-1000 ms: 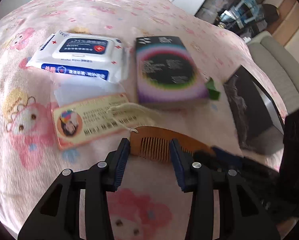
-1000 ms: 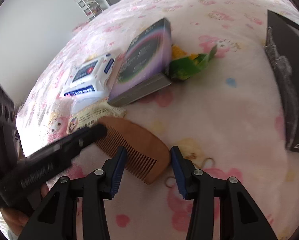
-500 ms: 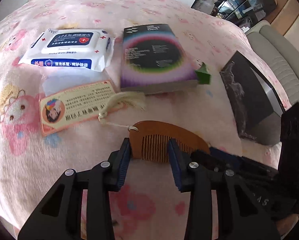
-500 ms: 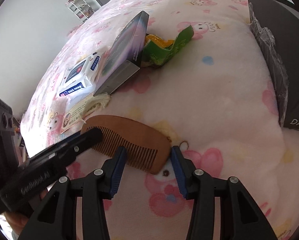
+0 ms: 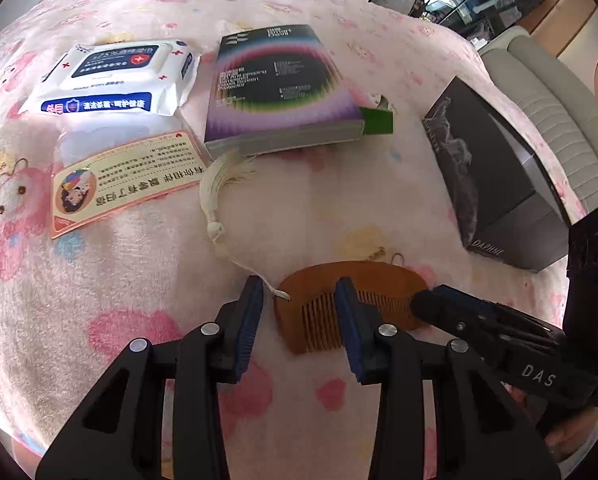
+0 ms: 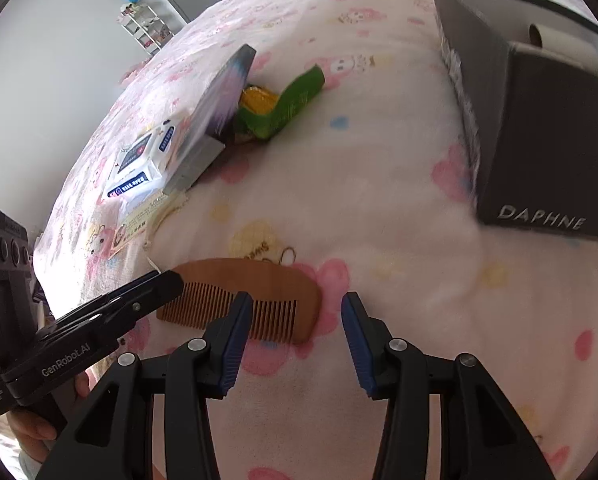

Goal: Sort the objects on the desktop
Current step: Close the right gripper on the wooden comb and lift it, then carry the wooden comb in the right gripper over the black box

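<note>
A brown wooden comb (image 5: 355, 284) lies flat on the pink blanket (image 5: 139, 280). A white cord runs from its left end to a tassel (image 5: 223, 176). My left gripper (image 5: 299, 320) straddles that left end. Its right finger lies over the teeth and its left finger stands just off the end, so the pads do not squeeze the comb. My right gripper (image 6: 295, 332) is open around the comb's (image 6: 255, 280) other end, with its left finger over the teeth and its right finger apart on the blanket. The right gripper (image 5: 427, 302) and the left gripper (image 6: 171, 284) also show from the side in each other's views.
A wipes pack (image 5: 111, 80), a printed card (image 5: 123, 184) and a purple-black book (image 5: 275, 84) lie at the far side. A green snack packet (image 6: 291, 104) sits beside the book. An open black box (image 6: 539, 120) stands to the right. A hand holds each gripper.
The comb has slid away from the card toward the near side along with both grippers, and its cord now trails out straight. The left jaws have narrowed a little.
</note>
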A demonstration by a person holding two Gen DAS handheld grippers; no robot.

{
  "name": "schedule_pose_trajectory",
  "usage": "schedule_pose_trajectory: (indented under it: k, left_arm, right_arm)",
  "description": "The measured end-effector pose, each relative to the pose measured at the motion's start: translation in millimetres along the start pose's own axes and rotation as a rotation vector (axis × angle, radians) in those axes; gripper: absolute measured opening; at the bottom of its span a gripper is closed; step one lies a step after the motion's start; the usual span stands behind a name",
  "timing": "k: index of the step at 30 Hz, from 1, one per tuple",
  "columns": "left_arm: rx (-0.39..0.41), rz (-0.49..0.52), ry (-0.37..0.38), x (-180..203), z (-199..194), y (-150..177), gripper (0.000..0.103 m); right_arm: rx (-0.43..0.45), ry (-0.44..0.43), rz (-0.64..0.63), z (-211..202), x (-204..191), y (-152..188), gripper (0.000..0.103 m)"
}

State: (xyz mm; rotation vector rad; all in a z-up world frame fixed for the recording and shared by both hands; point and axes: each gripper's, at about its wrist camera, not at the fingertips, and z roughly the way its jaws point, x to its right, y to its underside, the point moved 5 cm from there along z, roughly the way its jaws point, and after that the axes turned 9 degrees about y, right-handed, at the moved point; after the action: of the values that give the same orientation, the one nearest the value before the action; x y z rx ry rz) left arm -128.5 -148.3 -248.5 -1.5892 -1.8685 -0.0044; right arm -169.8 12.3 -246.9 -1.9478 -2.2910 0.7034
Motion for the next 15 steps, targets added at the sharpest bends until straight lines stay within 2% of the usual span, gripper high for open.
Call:
schedule_pose_trajectory:
  k: [5, 8, 11, 15]
  left_arm:
    - [0.007, 0.006, -0.008, 7.9, 0.3, 3.6, 0.037]
    - [0.013, 0.004, 0.020, 17.3, -8.9, 5.6, 0.037]
    - [0.017, 0.017, 0.061, 37.9, -15.2, 8.3, 0.038]
    - [0.040, 0.080, 0.094, 82.6, -26.5, 8.2, 0.038]
  right_arm:
    - [-0.004, -0.031, 0.017, 12.1, -5.6, 0.9, 0.040]
    - [0.024, -0.025, -0.001, -6.9, -5.1, 2.7, 0.040]
    - [0.052, -0.033, 0.032, -31.8, 6.3, 6.3, 0.039]
    - [0.116, -0.014, 0.072, -70.3, 27.3, 11.4, 0.039]
